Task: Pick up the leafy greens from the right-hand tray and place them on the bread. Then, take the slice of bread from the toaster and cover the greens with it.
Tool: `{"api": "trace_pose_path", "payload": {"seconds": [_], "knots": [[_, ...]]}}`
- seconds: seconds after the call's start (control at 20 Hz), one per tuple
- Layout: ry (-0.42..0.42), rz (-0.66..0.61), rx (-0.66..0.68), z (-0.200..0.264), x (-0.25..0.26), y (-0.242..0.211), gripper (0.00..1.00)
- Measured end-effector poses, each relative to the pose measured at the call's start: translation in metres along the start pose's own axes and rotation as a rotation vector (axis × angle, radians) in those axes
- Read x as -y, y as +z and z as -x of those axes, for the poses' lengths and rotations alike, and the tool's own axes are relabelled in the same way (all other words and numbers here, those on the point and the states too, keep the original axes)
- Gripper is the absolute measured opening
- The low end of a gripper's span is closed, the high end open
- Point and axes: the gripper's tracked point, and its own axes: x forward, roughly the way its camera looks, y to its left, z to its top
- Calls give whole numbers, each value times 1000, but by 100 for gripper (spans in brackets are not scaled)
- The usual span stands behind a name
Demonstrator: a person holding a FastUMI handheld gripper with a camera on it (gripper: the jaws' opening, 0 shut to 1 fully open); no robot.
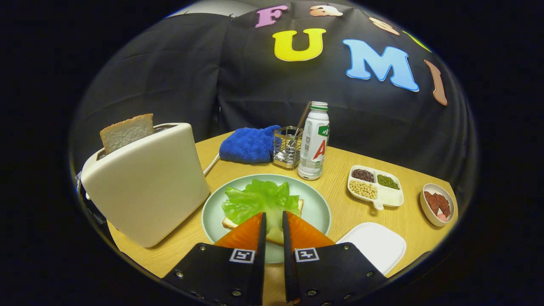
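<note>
A staged booth kitchen: toaster [146,182] and plate [316,208] on a cloth-backed table [340,165].

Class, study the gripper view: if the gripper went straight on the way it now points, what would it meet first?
Probably the leafy greens lying on the bread in the green plate, just ahead of the gripper, whose fingers stand narrowly apart, holding nothing. Depth is unclear; it may be above them.

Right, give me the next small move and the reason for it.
Probably swing the gripper toward the toaster: the greens already lie on the bread on the plate, the narrowly parted fingers hold nothing, and the slice stands in the slot.
</note>
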Motion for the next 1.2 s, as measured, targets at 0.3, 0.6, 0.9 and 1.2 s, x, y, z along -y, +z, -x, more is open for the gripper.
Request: {"api": "trace_pose_path", "payload": {"seconds": [0.3,0.6,0.9,1.2], "knots": [[-33,7,32,19,8,1,42],[-41,-27,143,60,-3,21,42],[-69,-28,330,109,-47,54,42],[-21,-71,403,125,-107,65,42]]}}
